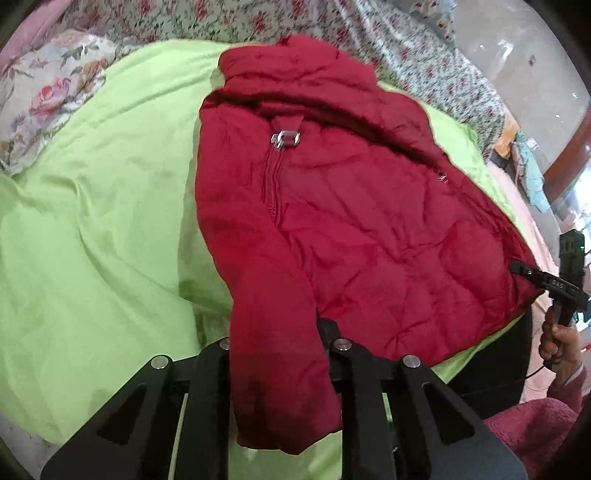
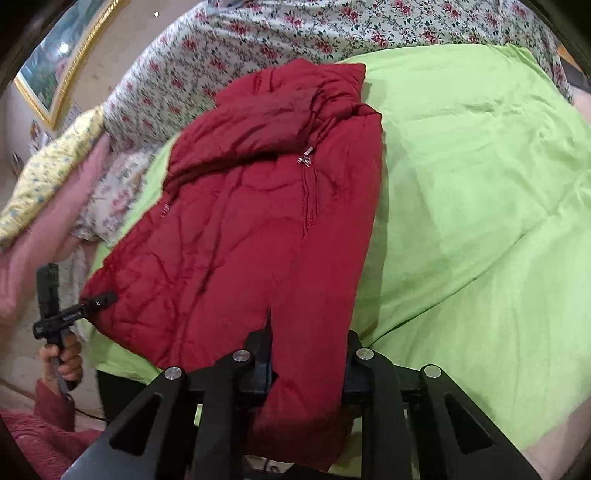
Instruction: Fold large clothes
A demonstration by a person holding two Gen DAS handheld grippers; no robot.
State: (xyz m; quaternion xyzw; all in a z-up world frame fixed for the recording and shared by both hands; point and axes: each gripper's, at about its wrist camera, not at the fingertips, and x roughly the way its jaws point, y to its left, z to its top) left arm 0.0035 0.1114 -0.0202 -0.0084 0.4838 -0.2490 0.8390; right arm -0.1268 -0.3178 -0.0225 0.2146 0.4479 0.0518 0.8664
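A red quilted jacket (image 1: 332, 206) lies zipped, front up, on a lime-green sheet (image 1: 92, 221), collar far from me. My left gripper (image 1: 277, 343) is shut on the jacket's hem, which drapes over its fingers. In the left wrist view the right gripper (image 1: 524, 273) pinches the hem's right corner. In the right wrist view the jacket (image 2: 240, 240) hangs over my right gripper (image 2: 306, 347), shut on the hem. The left gripper (image 2: 99, 301) shows there at the jacket's left corner, shut on it.
A floral bedspread (image 2: 295, 29) and floral pillows (image 1: 48, 96) lie behind the green sheet (image 2: 480, 203). Pink and yellow bedding (image 2: 44, 206) is piled at the left of the right wrist view. A framed picture (image 2: 62, 55) hangs on the wall.
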